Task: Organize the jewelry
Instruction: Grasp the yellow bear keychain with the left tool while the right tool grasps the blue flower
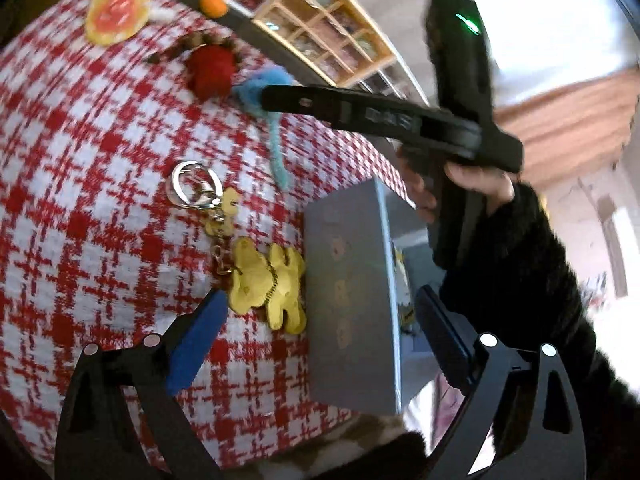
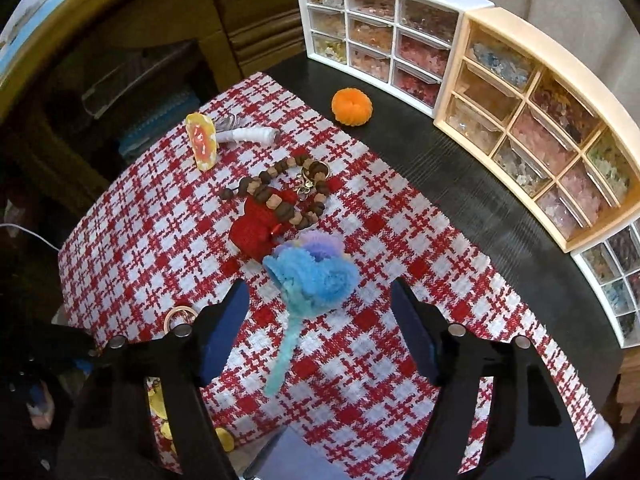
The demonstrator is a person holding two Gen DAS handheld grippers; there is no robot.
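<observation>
Your left tongs (image 1: pixel 316 340) are released above the yellow bear keychain (image 1: pixel 266 284), which lies on the checked cloth (image 1: pixel 100 220) touching the grey box (image 1: pixel 352 300). Your right tongs (image 2: pixel 320 328) gape, straddling the blue pipe-cleaner flower (image 2: pixel 312 276).

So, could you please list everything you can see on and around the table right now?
Checked cloth: one, red and white, over the dark table.
Fuzzy flower: one, blue, between the right gripper's fingers.
Bead string with red pouch: one, brown and red, mid-cloth.
Yellow-orange charm: one, far side of cloth.
Orange ornament: one, on bare table.
Drawer organisers: three, white and cream, back edge.
Bear keychain: one, yellow, beside the grey box.
Left gripper: open.
Right gripper: open.
</observation>
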